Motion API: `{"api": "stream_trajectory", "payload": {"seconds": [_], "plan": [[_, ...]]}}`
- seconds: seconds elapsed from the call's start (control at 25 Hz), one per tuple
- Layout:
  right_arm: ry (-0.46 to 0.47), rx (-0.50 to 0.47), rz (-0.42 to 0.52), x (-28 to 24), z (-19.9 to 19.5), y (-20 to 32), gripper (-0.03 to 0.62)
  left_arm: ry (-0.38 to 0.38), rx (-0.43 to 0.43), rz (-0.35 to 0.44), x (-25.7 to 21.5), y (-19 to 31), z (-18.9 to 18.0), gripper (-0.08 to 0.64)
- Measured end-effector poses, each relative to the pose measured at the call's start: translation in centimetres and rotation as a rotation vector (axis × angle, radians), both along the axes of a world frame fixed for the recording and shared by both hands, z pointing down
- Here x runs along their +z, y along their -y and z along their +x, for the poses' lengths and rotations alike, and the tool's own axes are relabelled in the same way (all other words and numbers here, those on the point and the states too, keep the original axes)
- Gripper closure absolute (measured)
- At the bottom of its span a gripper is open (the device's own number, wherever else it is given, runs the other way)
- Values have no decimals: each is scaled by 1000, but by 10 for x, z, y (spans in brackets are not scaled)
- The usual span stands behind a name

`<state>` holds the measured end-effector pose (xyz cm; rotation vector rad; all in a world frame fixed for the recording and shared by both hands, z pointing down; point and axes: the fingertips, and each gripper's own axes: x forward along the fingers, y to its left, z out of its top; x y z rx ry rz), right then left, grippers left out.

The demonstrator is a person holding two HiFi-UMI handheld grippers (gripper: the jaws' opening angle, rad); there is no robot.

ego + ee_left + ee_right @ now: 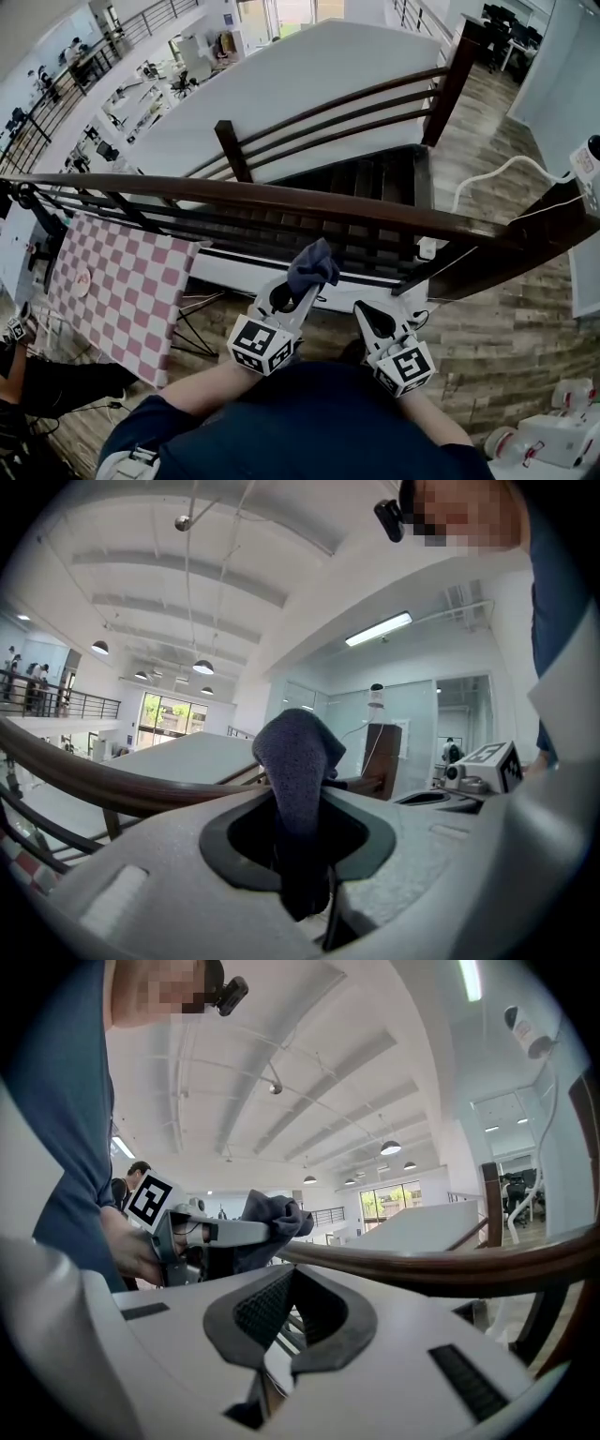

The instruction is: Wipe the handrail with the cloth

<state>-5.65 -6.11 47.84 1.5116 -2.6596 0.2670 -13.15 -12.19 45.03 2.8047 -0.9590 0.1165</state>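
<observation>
A dark brown wooden handrail [309, 200] runs across the head view from left to right, above a stairwell. My left gripper [302, 289] is shut on a bunched blue-grey cloth [314, 264], which stands up from its jaws just short of the rail's near side. In the left gripper view the cloth [296, 761] fills the centre, with the handrail [84, 782] to its left. My right gripper [367, 317] is beside the left one, shut and holding nothing. In the right gripper view the handrail [450, 1267] passes above that gripper [281, 1349], and the cloth [274, 1220] shows at the rail's left end.
Thin lower rails [281, 234] and dark stairs [366, 183] lie beyond the handrail. A thick dark post [553, 230] stands at the right with a white cable [487, 180] behind it. A pink-and-white chequered board [122, 291] leans at the left. White devices [553, 433] sit on the floor at lower right.
</observation>
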Motion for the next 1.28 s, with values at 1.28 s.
{"api": "stream_trajectory", "payload": {"seconds": [1.28], "plan": [[6, 29, -25, 3, 87, 89, 581, 279, -229, -78, 58, 207, 20, 469]]}}
